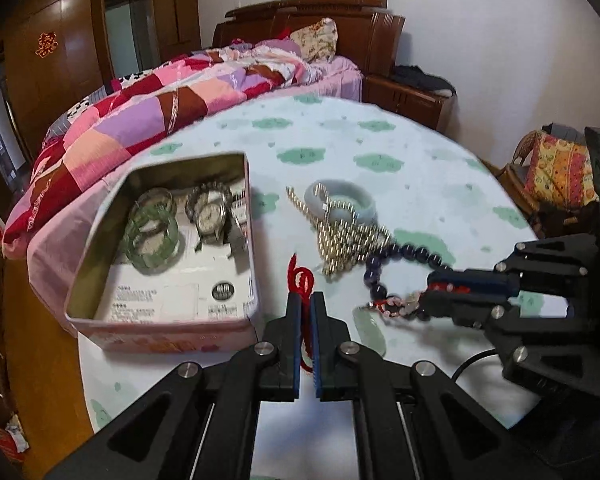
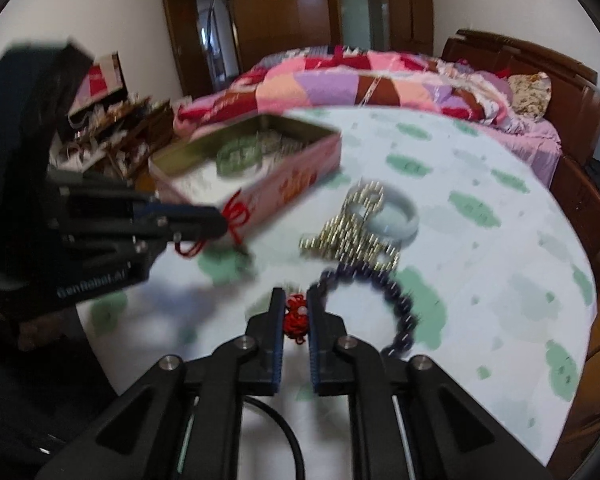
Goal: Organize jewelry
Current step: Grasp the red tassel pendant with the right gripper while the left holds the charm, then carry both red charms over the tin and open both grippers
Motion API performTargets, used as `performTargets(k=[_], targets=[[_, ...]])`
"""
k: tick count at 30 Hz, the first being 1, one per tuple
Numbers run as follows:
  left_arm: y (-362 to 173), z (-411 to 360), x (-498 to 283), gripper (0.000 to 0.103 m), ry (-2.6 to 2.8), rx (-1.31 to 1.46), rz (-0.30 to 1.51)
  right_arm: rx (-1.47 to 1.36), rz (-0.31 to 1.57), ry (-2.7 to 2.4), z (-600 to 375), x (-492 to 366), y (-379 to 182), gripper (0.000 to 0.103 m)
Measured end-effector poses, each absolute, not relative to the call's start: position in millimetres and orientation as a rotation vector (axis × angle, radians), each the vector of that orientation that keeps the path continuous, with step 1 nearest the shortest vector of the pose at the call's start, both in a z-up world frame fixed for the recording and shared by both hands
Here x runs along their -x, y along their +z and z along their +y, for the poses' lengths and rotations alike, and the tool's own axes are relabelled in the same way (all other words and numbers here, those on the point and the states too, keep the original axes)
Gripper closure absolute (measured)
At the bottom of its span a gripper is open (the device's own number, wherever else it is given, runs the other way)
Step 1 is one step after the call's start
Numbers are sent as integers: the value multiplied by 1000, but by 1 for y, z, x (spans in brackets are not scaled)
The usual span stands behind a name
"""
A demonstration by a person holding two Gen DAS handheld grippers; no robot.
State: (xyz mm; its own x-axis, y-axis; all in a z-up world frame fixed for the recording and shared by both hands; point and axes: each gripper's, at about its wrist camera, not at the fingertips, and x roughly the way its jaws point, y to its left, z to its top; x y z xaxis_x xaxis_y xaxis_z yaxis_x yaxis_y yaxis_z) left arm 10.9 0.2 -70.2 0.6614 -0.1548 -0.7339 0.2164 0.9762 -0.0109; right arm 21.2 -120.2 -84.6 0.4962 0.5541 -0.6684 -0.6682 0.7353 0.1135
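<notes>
My left gripper [image 1: 306,300] is shut on a red cord [image 1: 301,278], just right of the pink tin box [image 1: 172,330]. The tin holds green bangles [image 1: 150,232] and a watch [image 1: 211,216]. My right gripper [image 2: 296,300] is shut on the red knot [image 2: 295,318] of a dark purple bead bracelet [image 2: 396,296]; it also shows in the left wrist view [image 1: 424,304] with the bracelet [image 1: 404,254]. A pale jade pendant [image 1: 370,330] hangs or lies below it. A gold bead chain [image 1: 340,236] and a pale bangle [image 1: 340,200] lie on the table.
The round table [image 1: 420,160] has a white cloth with green patches. A bed with a patchwork quilt [image 1: 160,108] stands behind it. A wicker chair with a cushion [image 1: 556,172] is at the right. A black cable [image 2: 284,432] runs under my right gripper.
</notes>
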Motion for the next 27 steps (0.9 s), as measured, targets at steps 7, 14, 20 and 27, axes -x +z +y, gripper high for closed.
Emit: performTargets(k=[7, 14, 20, 27], targets=[[-38, 10, -11, 100, -212, -47, 752, 137, 649, 745, -121, -27, -44, 91], [-9, 29, -18, 100, -193, 1, 684, 149, 592, 743, -113, -41, -19, 91], [5, 55, -28, 100, -147, 38, 648, 161, 545, 733, -105, -51, 2, 91], [4, 96, -44, 100, -62, 64, 653, 174, 501, 745, -86, -59, 21, 91]])
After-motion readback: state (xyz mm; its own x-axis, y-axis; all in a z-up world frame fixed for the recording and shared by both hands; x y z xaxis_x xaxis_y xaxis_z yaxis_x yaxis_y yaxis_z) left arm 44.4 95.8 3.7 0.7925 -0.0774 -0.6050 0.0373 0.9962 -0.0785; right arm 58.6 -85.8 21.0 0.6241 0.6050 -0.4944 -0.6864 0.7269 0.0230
